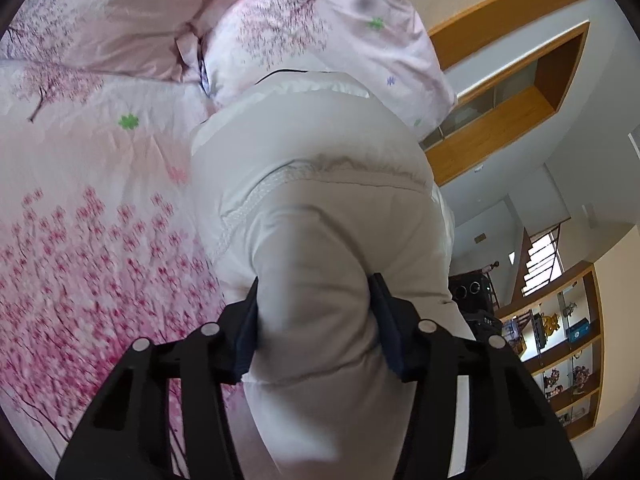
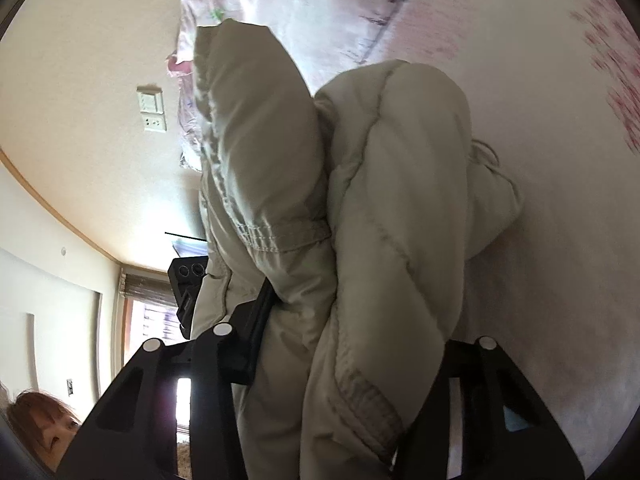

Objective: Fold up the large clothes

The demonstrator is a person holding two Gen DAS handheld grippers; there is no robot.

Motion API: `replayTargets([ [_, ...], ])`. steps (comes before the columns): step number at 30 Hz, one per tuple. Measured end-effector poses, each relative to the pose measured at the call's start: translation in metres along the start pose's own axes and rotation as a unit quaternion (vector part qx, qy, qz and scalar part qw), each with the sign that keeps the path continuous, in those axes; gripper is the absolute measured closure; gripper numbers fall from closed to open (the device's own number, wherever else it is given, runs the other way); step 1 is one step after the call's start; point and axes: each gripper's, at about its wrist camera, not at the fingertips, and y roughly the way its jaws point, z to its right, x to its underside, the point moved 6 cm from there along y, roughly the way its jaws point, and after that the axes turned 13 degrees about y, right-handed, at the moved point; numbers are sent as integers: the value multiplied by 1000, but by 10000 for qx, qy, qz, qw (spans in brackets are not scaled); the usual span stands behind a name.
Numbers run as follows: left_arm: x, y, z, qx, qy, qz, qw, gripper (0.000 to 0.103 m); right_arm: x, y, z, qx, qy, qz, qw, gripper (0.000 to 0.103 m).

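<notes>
left tongs [image 1: 316, 320]: clamped on puffy beige quilted jacket [image 1: 320, 184]
right tongs [image 2: 352, 344]: clamped on bunched jacket
bed [image 1: 100, 200]: pink floral
tip: lift evenly, keep padding taut

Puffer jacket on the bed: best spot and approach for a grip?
Take a stitched hem or cuff band, not a quilted bulge. The puffer jacket is thick and springy; its padded sections fill both grippers now, left gripper and right gripper. The flat seamed band is thinner, so fingers would pinch it better. Come in level from the open edge, just above the bedspread.
</notes>
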Motion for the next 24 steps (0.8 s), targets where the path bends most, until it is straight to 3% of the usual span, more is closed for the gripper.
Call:
replayTargets([
  [10,-38,-66,-52,-568,-215,769,9952,54,-33,79,-67,260,-596,-512,9966,61],
  [18,-41,-108,-114,-1247,-481,879,9871,54,-30,153,-84,704,-946,-842,9894,62],
  [20,-36,-109,-130,-1357,-544,808,9859,54,-28,163,-76,898,-889,-854,9883,60],
  [24,-28,-105,-143,-1341,-536,806,9862,51,-32,165,-52,975,-330,-833,9912,44],
])
